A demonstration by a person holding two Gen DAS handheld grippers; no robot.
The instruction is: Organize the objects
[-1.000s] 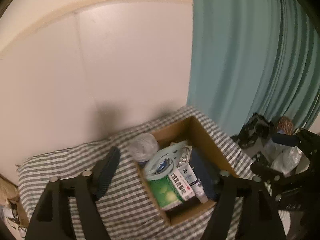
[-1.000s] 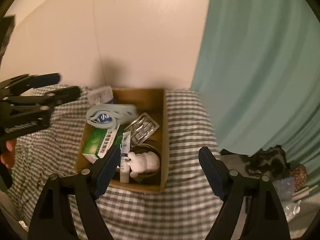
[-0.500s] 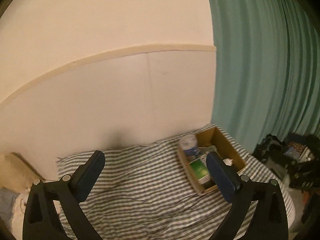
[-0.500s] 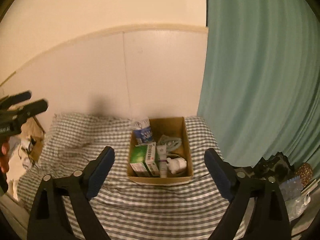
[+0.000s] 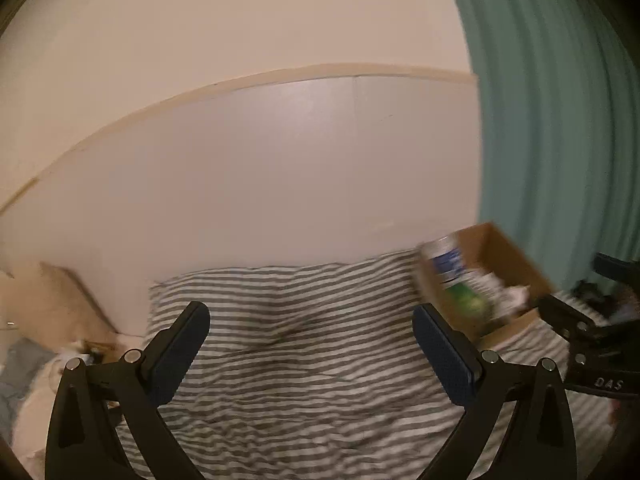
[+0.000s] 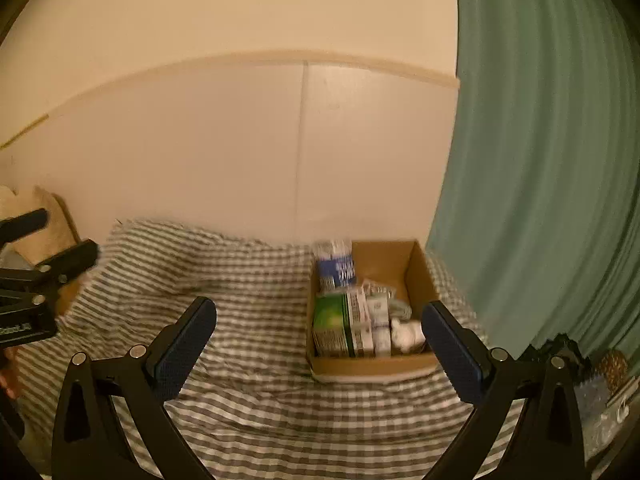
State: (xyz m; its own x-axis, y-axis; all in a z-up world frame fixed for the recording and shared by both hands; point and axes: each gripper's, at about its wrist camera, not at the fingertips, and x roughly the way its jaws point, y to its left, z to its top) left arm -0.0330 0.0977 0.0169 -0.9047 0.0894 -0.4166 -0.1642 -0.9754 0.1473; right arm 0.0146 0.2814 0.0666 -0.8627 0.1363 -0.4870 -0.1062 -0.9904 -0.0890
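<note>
Your left gripper (image 5: 310, 330) and right gripper (image 6: 320, 326) both stand spread wide with nothing between their fingers. The cardboard box (image 6: 418, 276) sits on the checked cloth (image 6: 256, 304) just inside your right gripper's right finger, and beyond your left gripper's right fingertip. It holds a green carton (image 6: 334, 326), a blue-labelled bottle (image 6: 335, 266) and a few small items.

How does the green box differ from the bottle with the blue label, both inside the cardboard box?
The green box is flat-sided with green and white faces; the bottle is round, clear, with a blue label. The green box sits at the near left corner of the cardboard box; the bottle stands behind it, at the far left corner. The bottle rises above the rim; the green box reaches less high. Both sit against the left wall.
</note>
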